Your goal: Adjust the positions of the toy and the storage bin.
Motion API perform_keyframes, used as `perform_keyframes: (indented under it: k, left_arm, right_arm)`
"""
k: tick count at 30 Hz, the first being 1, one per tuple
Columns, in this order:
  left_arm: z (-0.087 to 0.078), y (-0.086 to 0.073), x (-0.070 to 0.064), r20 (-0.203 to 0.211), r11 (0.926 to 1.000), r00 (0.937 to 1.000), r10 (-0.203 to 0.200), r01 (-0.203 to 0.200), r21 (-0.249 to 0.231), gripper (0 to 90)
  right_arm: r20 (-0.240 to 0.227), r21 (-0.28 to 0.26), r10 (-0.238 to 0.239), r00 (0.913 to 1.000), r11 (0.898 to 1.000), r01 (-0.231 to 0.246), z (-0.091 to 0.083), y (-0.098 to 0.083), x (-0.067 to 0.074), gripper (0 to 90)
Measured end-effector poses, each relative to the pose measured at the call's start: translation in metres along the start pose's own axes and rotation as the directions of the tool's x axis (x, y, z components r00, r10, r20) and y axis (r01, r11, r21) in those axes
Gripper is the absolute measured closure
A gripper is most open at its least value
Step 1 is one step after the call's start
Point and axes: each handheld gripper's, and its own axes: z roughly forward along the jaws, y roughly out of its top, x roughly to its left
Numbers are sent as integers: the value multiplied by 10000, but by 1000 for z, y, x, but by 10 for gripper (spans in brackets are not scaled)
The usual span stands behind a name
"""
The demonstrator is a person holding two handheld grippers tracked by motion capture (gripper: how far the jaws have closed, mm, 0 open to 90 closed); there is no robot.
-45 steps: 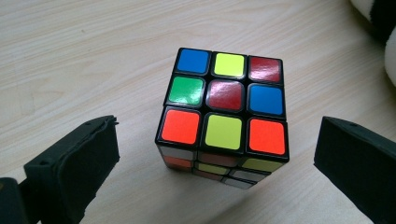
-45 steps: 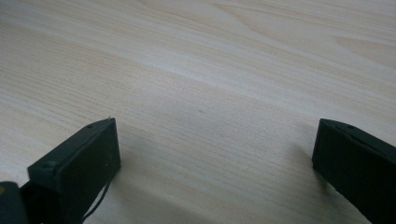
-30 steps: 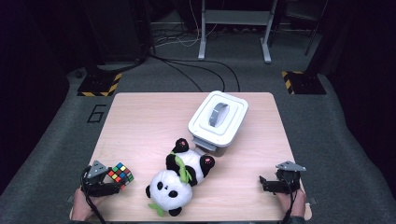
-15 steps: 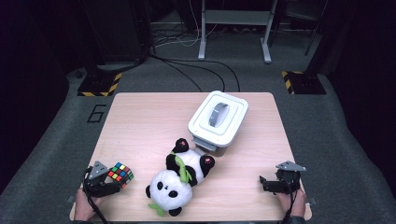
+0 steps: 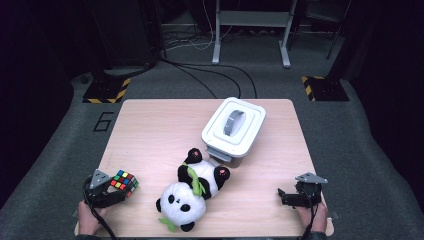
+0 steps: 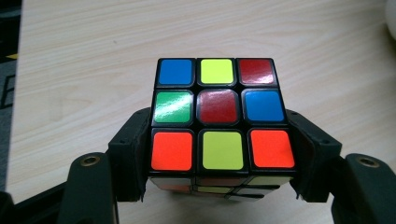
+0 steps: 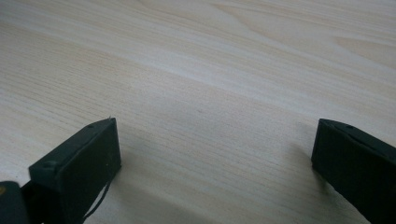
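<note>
The left gripper has just been closing, and its two black jaws now press on the left and right sides of the multicoloured plastic puzzle cube. The pads sit low on the cube's near half, so most of its body juts out beyond them. In the high view the left gripper and the cube are at the near left corner of the pale wooden table.

With the pads that far back, the hold looks likely to let the cube pivot. It would be wise to keep the squeeze even and lift straight up and slowly, with the wrist level. The glossy sides look slippery, so any quick swing is best avoided.

The right gripper rests with its jaws wide apart and nothing but bare wood between them; in the high view it waits at the near right corner.

A black-and-white plush panda lies just right of the cube, and a white lidded plastic box with a grey handle sits farther off, right of centre. A carry to the right should pass above the panda.
</note>
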Motion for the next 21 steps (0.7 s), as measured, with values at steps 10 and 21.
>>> perform_keyframes:
  k: [10, 21]
  left_arm:
    - [7, 17, 13, -684, 9993, 9971, -347, 338, -136, 339]
    - [25, 37, 30, -1325, 9984, 9897, -542, 515, -236, 339]
  right_arm:
    - [-3, -3, 2, 10000, 10000, -2, 0, 0, 0, 7]
    - [2, 4, 14, 10000, 10000, -14, 0, 0, 0, 7]
